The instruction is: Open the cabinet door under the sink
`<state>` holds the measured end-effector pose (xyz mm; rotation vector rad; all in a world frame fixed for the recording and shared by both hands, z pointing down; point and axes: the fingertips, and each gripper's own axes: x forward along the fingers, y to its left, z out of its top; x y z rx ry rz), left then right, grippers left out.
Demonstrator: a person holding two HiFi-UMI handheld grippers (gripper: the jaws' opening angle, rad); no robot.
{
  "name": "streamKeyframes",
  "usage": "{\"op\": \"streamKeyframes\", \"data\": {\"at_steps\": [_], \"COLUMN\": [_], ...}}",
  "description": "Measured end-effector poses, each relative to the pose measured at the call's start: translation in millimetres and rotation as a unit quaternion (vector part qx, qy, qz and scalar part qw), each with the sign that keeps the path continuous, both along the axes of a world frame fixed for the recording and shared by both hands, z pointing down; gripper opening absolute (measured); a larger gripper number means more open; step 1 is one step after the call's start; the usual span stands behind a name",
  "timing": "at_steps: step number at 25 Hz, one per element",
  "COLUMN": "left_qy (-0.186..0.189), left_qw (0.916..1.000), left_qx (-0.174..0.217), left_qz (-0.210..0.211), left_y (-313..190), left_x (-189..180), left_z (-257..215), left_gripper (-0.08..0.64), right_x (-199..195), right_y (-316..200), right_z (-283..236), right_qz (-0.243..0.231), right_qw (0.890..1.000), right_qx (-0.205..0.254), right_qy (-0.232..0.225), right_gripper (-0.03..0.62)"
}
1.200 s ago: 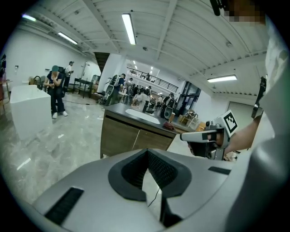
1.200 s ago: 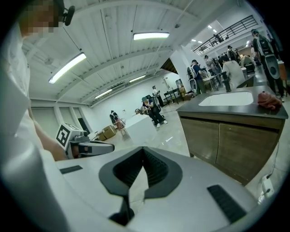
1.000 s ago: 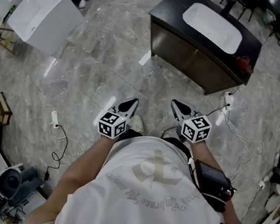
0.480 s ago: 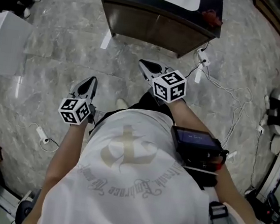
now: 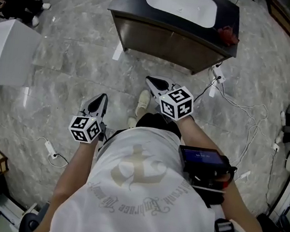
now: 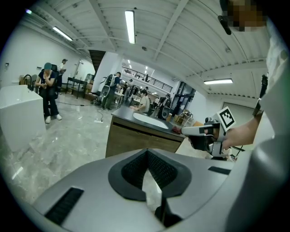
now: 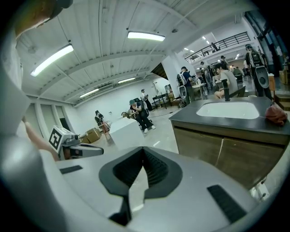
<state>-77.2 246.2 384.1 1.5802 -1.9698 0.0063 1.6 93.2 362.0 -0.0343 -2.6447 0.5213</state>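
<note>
a person holds the grey left gripper (image 5: 99, 101) and right gripper (image 5: 153, 82), both clenched and empty, short of a brown wooden cabinet (image 5: 165, 38), doors closed, under a white sink (image 5: 182, 3).

Bright ceiling strip lights (image 6: 130, 27) glare; fisheye edges bend, darken.
</note>
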Motion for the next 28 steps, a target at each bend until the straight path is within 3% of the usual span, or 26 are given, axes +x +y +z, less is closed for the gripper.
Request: {"op": "streamKeyframes", "data": {"at_steps": [2,7,15,22,28], "left_qy": [0.004,0.003,-0.010,-0.006,0.018], "left_qw": [1.0000,0.9999,0.9988,0.9981,0.9963], "left_qx": [-0.006,-0.004,-0.019,-0.055,-0.078], "left_qz": [0.000,0.009,0.044,0.026,0.030], "left_y": [-15.2,-62.5,-155.4,-168.4,-154.8], "left_x": [-12.9,-48.7,-94.1,-127.6,-128.5], "left_z": [3.6,-9.7,-11.0,10.8,33.7], "left_gripper": [0.009,0.009,0.009,0.009,0.009], "right_x": [-10.4,-46.6,-91.9,-116.4,-134.9], "right_y": [-11.4,-42.9,-113.7,-135.1,-138.1], "right_z": [12.2,19.2,45.0,82.7,102.5], "right_qz": [-0.004,-0.023,-0.017,-0.032,-0.026], "right_qw": [1.000,0.999,1.000,0.998,0.997], "right_qx": [-0.003,0.038,0.022,0.030,0.028], "right_qy": [0.005,-0.002,0.001,0.050,0.071], "right_gripper": [0.014,0.014,0.014,0.014,0.014]}}
